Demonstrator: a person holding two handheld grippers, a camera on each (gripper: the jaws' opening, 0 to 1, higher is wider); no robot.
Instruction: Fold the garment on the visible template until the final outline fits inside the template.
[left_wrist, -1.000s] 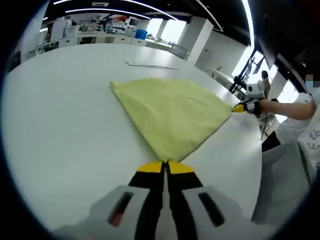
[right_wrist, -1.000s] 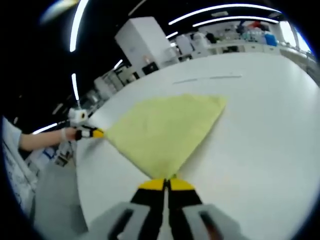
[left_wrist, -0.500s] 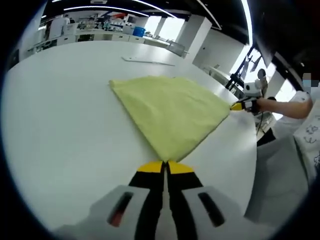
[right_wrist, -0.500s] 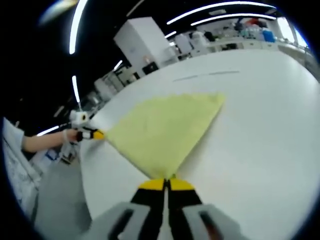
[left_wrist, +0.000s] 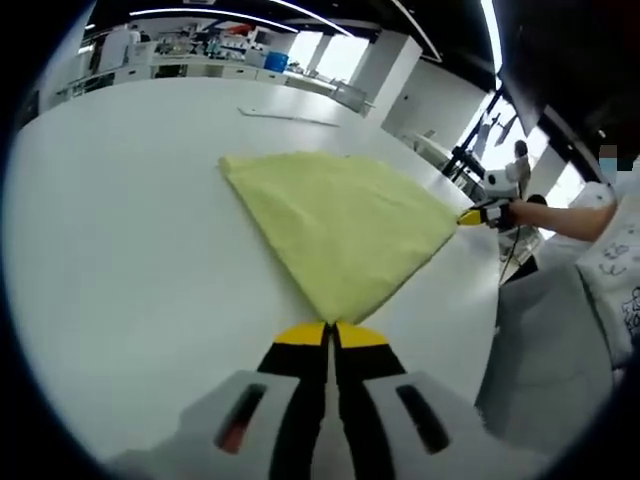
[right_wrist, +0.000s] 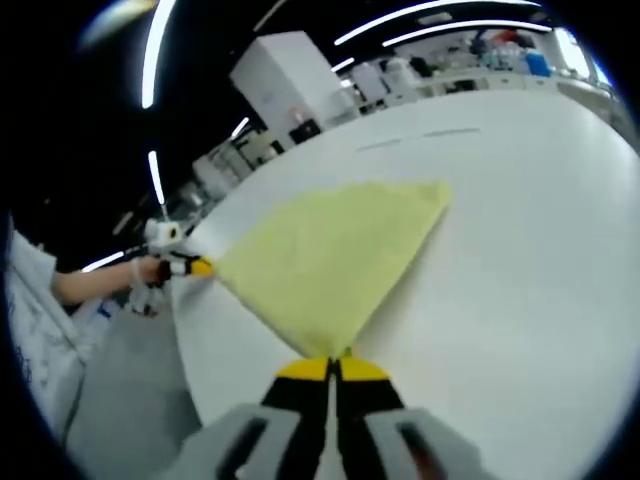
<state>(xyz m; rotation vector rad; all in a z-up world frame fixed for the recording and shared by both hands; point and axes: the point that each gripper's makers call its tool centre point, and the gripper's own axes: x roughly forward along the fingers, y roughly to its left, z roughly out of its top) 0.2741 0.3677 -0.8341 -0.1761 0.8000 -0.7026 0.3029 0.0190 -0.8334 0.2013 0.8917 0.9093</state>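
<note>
Both claws (left_wrist: 331, 325) (right_wrist: 333, 360) pinch corners of the yellow cloth (left_wrist: 340, 220) on the white table (left_wrist: 120, 250).

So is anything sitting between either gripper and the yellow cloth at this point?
Nothing visible. The left gripper has its jaws shut on one corner of the yellow cloth, and the right gripper is shut on the neighbouring corner. The white table around the cloth is bare nearby.

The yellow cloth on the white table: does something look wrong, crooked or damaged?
Nothing stands out. The yellow cloth lies flat and smooth on the white table, without tears or stains. The left tool and the right tool each pinch one corner, both shut.
</note>
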